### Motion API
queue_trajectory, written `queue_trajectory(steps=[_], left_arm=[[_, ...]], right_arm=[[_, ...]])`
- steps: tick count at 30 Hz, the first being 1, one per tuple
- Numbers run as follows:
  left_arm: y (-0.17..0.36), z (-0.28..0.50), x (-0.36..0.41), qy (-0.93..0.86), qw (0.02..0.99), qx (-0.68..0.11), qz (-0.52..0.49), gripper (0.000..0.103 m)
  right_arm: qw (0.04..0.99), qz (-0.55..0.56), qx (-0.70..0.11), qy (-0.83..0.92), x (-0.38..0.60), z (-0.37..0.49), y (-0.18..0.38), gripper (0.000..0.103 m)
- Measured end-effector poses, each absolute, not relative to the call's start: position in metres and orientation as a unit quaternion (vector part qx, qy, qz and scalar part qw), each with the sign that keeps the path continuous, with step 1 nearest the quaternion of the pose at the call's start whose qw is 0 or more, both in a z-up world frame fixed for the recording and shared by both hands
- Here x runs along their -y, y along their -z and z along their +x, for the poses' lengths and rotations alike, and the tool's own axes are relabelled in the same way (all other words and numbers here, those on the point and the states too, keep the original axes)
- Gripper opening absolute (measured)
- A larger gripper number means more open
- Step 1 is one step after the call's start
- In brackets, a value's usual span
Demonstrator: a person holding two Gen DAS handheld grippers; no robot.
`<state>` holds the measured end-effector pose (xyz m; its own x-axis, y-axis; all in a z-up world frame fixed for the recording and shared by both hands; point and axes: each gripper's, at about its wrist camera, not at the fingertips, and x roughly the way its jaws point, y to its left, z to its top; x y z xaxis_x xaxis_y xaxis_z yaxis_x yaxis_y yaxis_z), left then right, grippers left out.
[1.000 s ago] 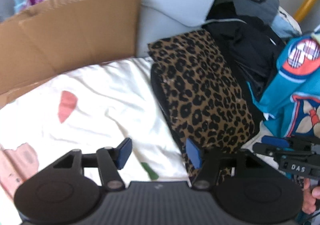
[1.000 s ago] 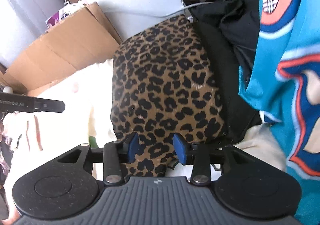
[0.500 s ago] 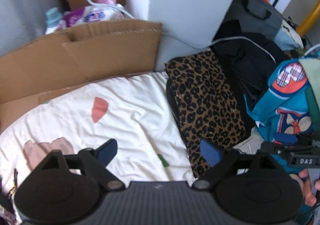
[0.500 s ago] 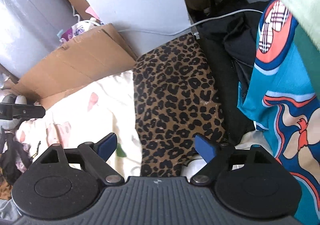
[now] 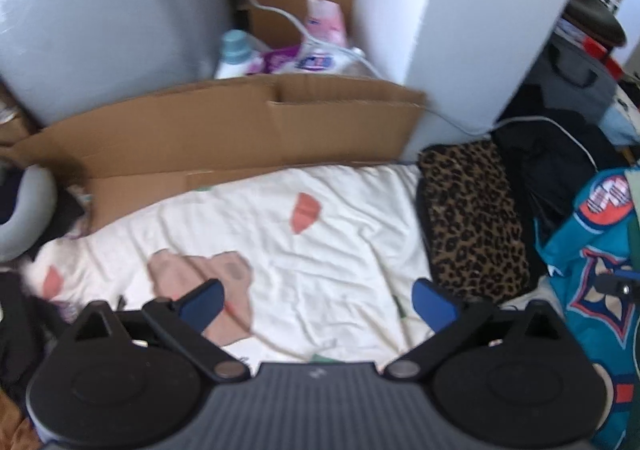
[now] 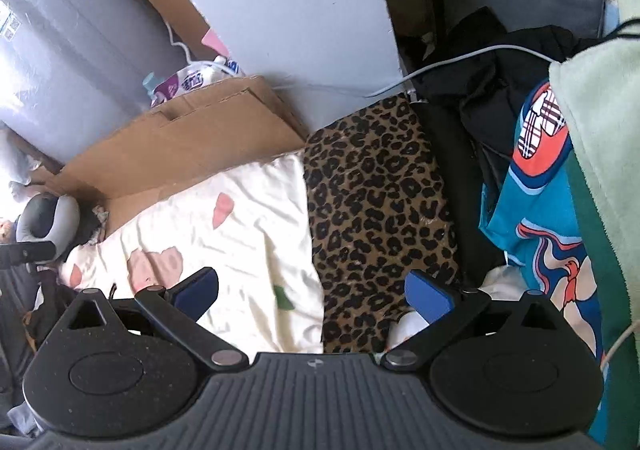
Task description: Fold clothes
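My left gripper (image 5: 318, 300) hangs above the cream bedsheet (image 5: 328, 246), jaws opening wide with nothing between them. My right gripper (image 6: 312, 292) is likewise opening and empty. The folded leopard-print garment (image 6: 376, 205) lies flat on the sheet's right edge, beside a black garment (image 6: 452, 185) and a teal printed shirt (image 6: 536, 217). Flattened cardboard (image 5: 224, 129) lines the sheet's far side
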<state>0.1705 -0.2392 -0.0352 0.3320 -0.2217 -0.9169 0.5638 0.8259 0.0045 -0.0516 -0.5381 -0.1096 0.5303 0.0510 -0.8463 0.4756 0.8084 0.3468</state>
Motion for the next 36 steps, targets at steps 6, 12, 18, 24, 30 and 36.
queue_trajectory(steps=[6,12,18,24,30,36], left_arm=[[-0.001,0.166,0.203,0.22,0.808,-0.521,0.163,0.102],[-0.031,0.158,0.164,0.201,0.816,-0.52,0.155,0.102],[-0.054,0.157,0.124,0.177,0.829,-0.518,0.114,0.102],[-0.073,0.152,0.08,0.17,0.825,-0.531,0.097,0.103],[-0.091,0.144,0.031,0.155,0.836,-0.515,0.105,0.103],[-0.101,0.132,-0.01,0.143,0.843,-0.511,0.09,0.103]], right_arm=[[0.831,0.276,-0.465,0.131,0.529,-0.055,0.08,0.102],[0.836,0.274,-0.458,0.127,0.515,-0.057,0.049,0.102],[0.835,0.273,-0.462,0.124,0.494,-0.054,0.018,0.102],[0.83,0.246,-0.481,0.143,0.465,-0.041,-0.014,0.102],[0.83,0.243,-0.482,0.143,0.438,-0.028,-0.05,0.102],[0.842,0.235,-0.47,0.121,0.406,-0.02,-0.09,0.102]])
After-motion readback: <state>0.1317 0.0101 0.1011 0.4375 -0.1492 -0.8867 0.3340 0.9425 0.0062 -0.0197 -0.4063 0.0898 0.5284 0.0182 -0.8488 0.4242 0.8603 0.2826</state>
